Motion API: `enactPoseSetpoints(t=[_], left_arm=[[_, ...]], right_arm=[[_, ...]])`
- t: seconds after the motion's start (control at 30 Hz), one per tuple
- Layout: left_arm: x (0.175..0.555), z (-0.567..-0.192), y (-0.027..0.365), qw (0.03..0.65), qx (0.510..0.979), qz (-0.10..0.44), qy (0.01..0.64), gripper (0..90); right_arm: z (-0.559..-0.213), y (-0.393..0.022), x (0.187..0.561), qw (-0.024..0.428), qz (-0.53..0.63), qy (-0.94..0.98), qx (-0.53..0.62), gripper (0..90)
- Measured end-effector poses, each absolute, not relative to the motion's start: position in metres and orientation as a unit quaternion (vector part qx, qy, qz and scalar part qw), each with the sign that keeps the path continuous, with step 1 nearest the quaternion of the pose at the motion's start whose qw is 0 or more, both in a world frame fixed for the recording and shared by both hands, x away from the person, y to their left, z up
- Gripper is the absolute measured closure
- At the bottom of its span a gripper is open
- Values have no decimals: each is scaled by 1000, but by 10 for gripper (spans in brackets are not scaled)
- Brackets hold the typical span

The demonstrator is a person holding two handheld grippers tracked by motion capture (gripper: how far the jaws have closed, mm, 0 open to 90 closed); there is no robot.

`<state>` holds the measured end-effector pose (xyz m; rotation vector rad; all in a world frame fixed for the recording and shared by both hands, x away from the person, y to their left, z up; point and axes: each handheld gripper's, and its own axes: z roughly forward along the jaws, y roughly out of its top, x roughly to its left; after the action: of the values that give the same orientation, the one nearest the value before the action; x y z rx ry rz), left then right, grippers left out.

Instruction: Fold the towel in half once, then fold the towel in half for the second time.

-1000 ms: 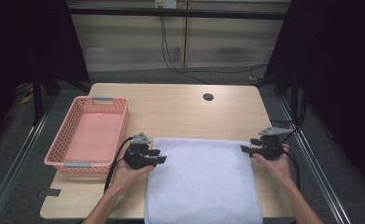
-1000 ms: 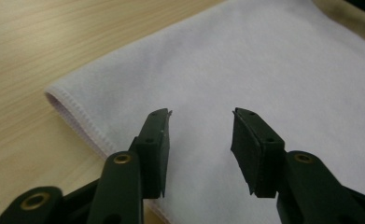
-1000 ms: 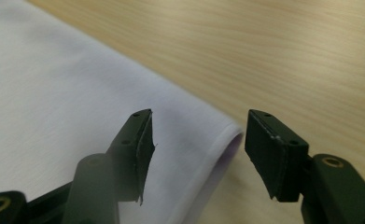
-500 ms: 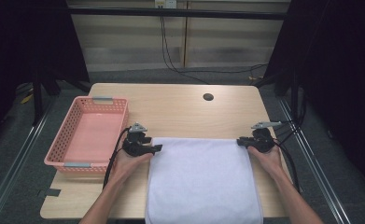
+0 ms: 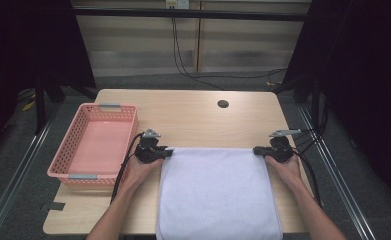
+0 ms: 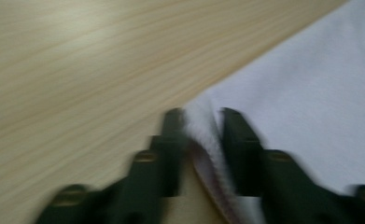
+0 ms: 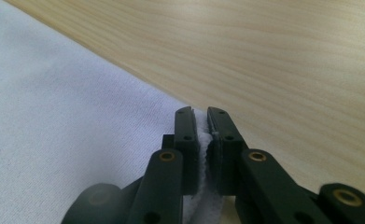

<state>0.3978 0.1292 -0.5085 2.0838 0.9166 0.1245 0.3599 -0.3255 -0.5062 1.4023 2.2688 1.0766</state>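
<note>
The pink basket (image 5: 94, 145) at nine o'clock holds nothing, while the left gripper (image 5: 167, 151) and right gripper (image 5: 257, 150), jaws just closing, each pinch a far corner of the white towel (image 5: 215, 192).

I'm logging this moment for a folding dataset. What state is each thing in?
White terry towel: spread flat, near edge overhanging the table.
Pink plastic mesh basket: empty, upright.
Left gripper: closing on the towel's far-left corner.
Right gripper: shut on the far-right corner.
</note>
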Motion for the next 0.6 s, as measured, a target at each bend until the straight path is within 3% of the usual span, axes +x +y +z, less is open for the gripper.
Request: enactPoseSetpoints(t=[0.07, 0.23, 0.6], left_arm=[[398, -506, 128, 426, 828, 32, 364, 836], [396, -492, 132, 465, 805, 15, 369, 843], [400, -458, 134, 485, 800, 30, 353, 841]], right_arm=[[-506, -327, 360, 130, 374, 780, 484, 833], [-501, -333, 359, 119, 395, 767, 492, 839], [-472, -342, 359, 134, 437, 747, 482, 839]])
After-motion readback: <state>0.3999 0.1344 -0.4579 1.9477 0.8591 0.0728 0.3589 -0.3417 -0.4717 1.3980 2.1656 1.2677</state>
